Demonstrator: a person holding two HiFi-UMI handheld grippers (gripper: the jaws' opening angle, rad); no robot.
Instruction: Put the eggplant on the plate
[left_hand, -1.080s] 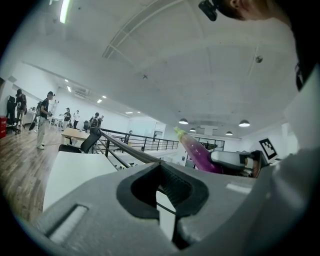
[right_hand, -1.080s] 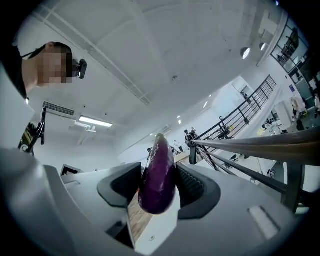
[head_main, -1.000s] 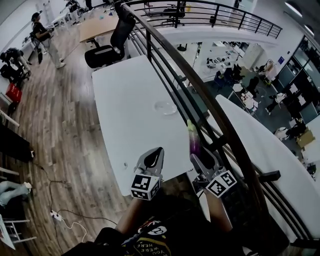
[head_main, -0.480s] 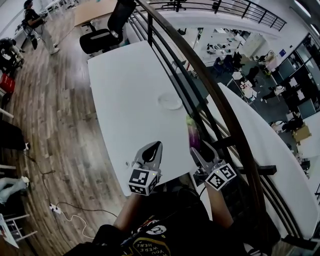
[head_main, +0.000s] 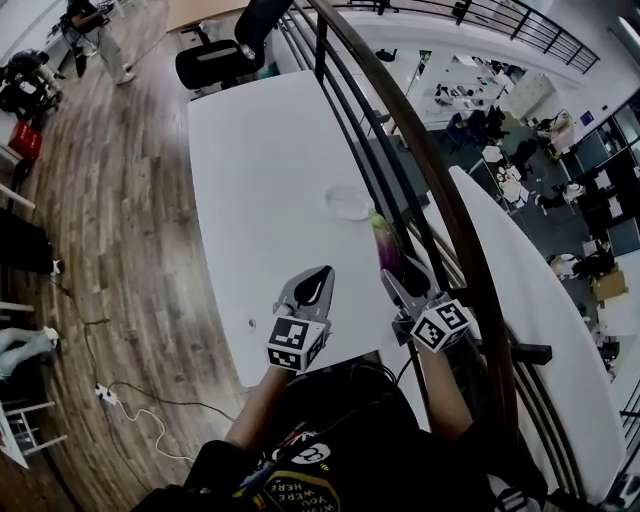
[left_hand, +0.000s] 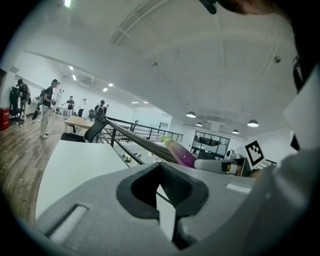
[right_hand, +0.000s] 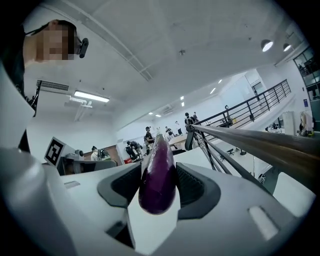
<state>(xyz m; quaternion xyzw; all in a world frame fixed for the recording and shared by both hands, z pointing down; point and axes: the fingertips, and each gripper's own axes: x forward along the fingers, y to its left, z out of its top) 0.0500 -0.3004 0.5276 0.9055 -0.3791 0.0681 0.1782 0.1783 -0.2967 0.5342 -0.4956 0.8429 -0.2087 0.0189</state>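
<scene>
A purple eggplant (head_main: 386, 250) with a pale green tip sticks forward out of my right gripper (head_main: 393, 277), which is shut on its thick end. In the right gripper view the eggplant (right_hand: 157, 175) sits between the two ribbed pads. A clear round plate (head_main: 350, 203) lies on the white table (head_main: 260, 170) by the railing side. The eggplant's tip shows just at the plate's near right rim. My left gripper (head_main: 321, 273) hovers over the table's near part, jaws shut with nothing in them. The left gripper view shows the eggplant (left_hand: 180, 153) to its right.
A dark railing (head_main: 440, 200) runs along the table's right edge, close to my right gripper, with a drop to a lower floor beyond. An office chair (head_main: 225, 55) stands at the table's far end. People (head_main: 95, 35) stand far off. Cables (head_main: 130, 400) lie on the wooden floor.
Both grippers have moved forward over the table's near edge towards the plate. The eggplant's tip now reaches the plate's rim in the picture.
</scene>
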